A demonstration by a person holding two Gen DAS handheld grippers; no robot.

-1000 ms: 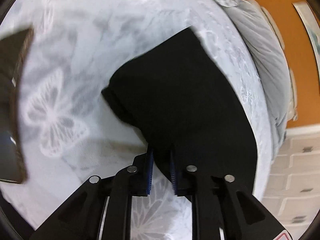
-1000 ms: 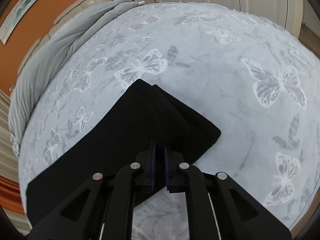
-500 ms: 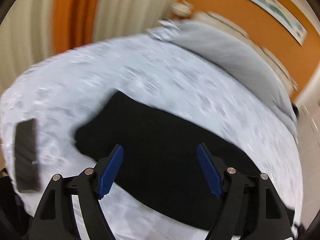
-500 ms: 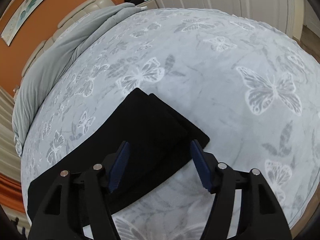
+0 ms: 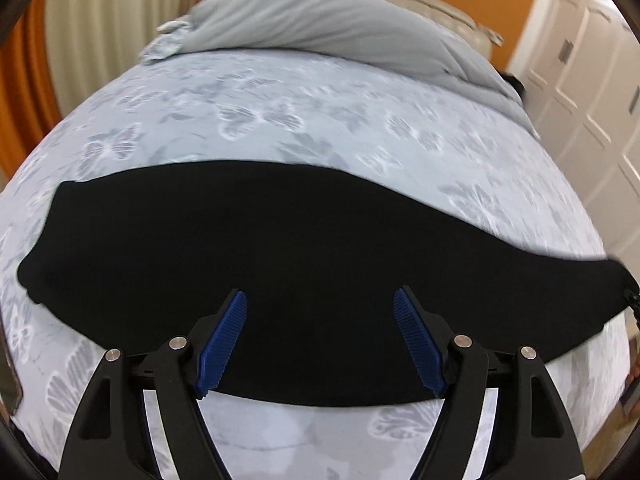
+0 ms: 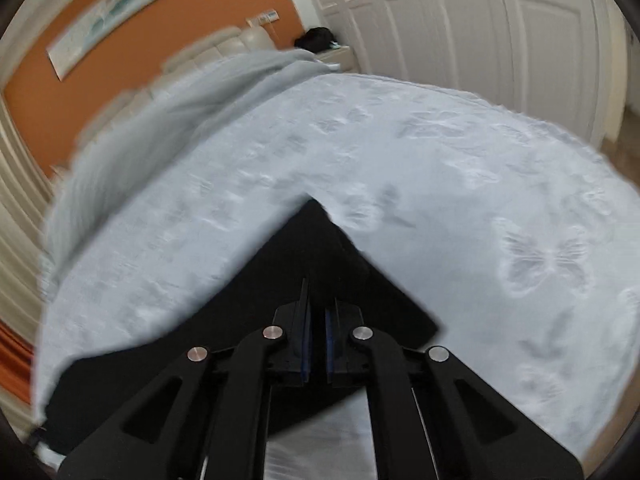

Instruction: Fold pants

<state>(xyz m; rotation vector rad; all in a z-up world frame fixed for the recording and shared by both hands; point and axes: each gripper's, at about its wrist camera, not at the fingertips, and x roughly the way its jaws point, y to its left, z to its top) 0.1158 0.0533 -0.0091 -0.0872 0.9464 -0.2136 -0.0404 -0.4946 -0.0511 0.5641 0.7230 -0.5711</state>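
Note:
The black pants (image 5: 280, 220) lie folded into one long band across the butterfly-print bed sheet (image 5: 320, 120). My left gripper (image 5: 320, 292) hangs over the middle of that band, near its close edge. Its blue pads (image 5: 224, 340) stand wide apart and hold nothing. In the right wrist view the pants (image 6: 224, 312) come to a point at one end. My right gripper (image 6: 316, 308) is shut on the cloth there, with black fabric filling the thin gap between its pads. This view is blurred.
A bunched grey duvet (image 5: 340, 20) lies along the head of the bed, against a padded headboard and an orange wall. White wardrobe doors (image 6: 480, 20) stand beyond the bed's right side. A dark flat object (image 5: 8, 380) shows at the left edge of the left wrist view.
The left gripper let go of the pants, opened wide, and swung round to face their long side. The right gripper opened, then shut again on the pants' end and rose slightly.

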